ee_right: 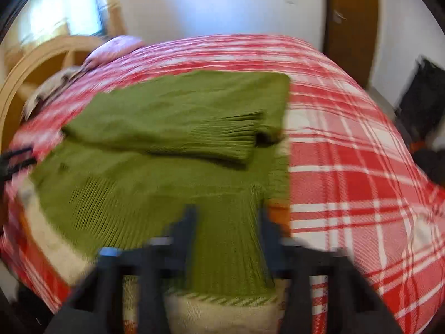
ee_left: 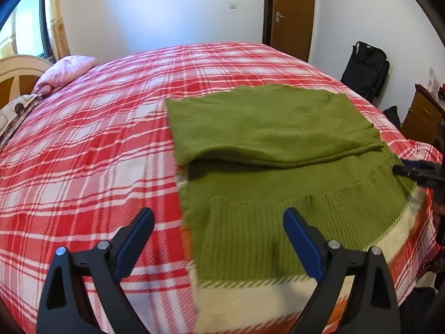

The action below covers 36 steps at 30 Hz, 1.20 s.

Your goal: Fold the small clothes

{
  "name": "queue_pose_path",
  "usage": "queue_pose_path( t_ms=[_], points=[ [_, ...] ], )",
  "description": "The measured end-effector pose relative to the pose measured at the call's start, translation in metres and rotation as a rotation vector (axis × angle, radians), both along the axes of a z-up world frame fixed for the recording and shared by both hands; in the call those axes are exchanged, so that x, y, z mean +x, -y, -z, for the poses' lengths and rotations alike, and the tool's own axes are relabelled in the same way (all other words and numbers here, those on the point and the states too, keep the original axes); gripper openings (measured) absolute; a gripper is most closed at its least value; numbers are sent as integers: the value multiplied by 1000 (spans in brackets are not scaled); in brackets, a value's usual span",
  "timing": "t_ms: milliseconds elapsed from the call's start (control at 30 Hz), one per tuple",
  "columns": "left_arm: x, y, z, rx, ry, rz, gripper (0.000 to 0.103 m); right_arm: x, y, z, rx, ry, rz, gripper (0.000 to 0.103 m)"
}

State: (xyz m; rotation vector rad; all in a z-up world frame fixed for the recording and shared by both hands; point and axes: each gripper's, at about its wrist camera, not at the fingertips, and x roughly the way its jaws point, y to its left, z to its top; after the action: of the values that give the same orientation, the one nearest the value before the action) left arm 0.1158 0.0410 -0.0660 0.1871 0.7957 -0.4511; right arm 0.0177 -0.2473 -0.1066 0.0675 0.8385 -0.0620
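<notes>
Between the spread blue pads of the left gripper [ee_left: 218,239] lies the near left corner of the green sweater [ee_left: 278,144], its ribbed hem reaching toward the bed's edge; the jaws stand wide and released, touching nothing, which reads as a hand lined up over the hem, ready to take it. In the right wrist view, the right gripper [ee_right: 228,222] is smeared by motion blur, its dark fingers fairly close together with a ribbed band of the sweater running between them. Whether the pads are actually pinching that knit cannot be told from the blur, though the narrow gap suggests a grip being taken on the hem's right corner. The sweater lies flat on the plaid bedspread [ee_left: 83,153], near the person's side of the bed, with both sleeves [ee_right: 217,139] already folded across the body, so the likely next fold brings the hem up toward the collar, and that would explain one gripper at each bottom corner. Further out, a pink pillow [ee_left: 66,72] sits by the headboard [ee_left: 16,69], and a wooden door [ee_left: 292,14] and a black bag [ee_left: 365,66] stand against the far wall.
</notes>
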Motion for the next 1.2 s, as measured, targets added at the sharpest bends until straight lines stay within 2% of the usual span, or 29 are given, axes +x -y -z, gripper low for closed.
queue_pose_path(
  t_ms=[67, 133, 200, 367, 767, 1000, 1133, 1200],
  points=[
    [2, -2, 0, 2, -5, 0, 96, -5, -8, -1, -44, 1, -21, 14],
    [3, 0, 1, 10, -3, 11, 96, -8, -11, -3, -64, 5, -25, 13],
    [5, 4, 3, 21, -7, 21, 96, -10, -9, -2, -51, 9, -12, 13],
    [9, 19, 8, 18, -22, 32, 96, -12, 4, 4, 52, 34, 37, 14],
    [5, 30, 2, 88, -3, -2, 94, -11, 2, 3, 55, 35, 41, 14],
    [4, 38, 16, 80, -66, 32, 72, -11, 4, 3, 65, 37, 46, 14],
    [8, 23, 22, -14, -138, 17, 68, -12, 4, 4, 61, 38, 46, 14],
    [6, 10, 21, -68, -148, 11, 61, -12, 4, 4, 66, 40, 47, 14]
  ],
)
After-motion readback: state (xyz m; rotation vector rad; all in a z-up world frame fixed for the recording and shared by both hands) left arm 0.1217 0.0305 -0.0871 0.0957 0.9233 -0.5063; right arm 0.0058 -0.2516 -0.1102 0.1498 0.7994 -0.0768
